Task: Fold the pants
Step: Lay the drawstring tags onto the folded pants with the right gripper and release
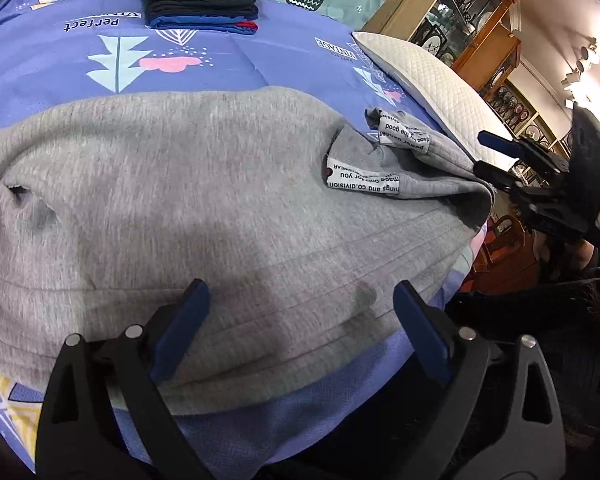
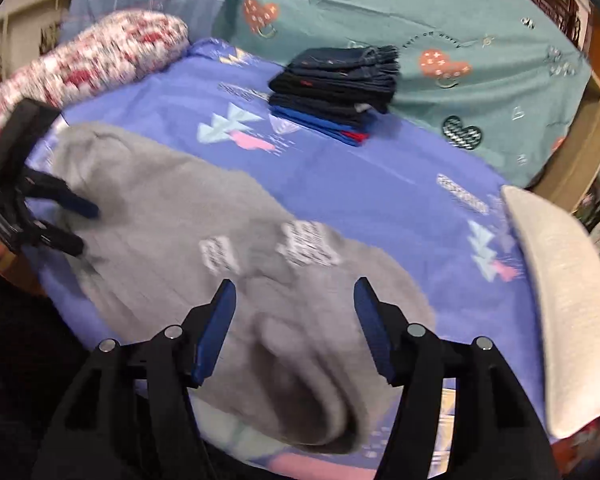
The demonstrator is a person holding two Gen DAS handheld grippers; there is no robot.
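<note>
both tongs released, nothing gripped: left tongs [image 1: 300, 328] gape over the near hem of the grey pants [image 1: 188, 184] on the bed [image 1: 260, 60], right tongs [image 2: 296, 328] over the other end; long axis runs between them.

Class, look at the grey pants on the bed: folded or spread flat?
Partly folded: the grey pants lie on the blue bedsheet with one printed-tape end doubled back on top.

A home bedroom is being shown: ahead of the grippers, a bed is being covered by a printed purple sheet [image 1: 260, 56], with a quilted white pillow [image 1: 432, 80] and wooden display cabinets [image 1: 452, 12] to the right.
</note>
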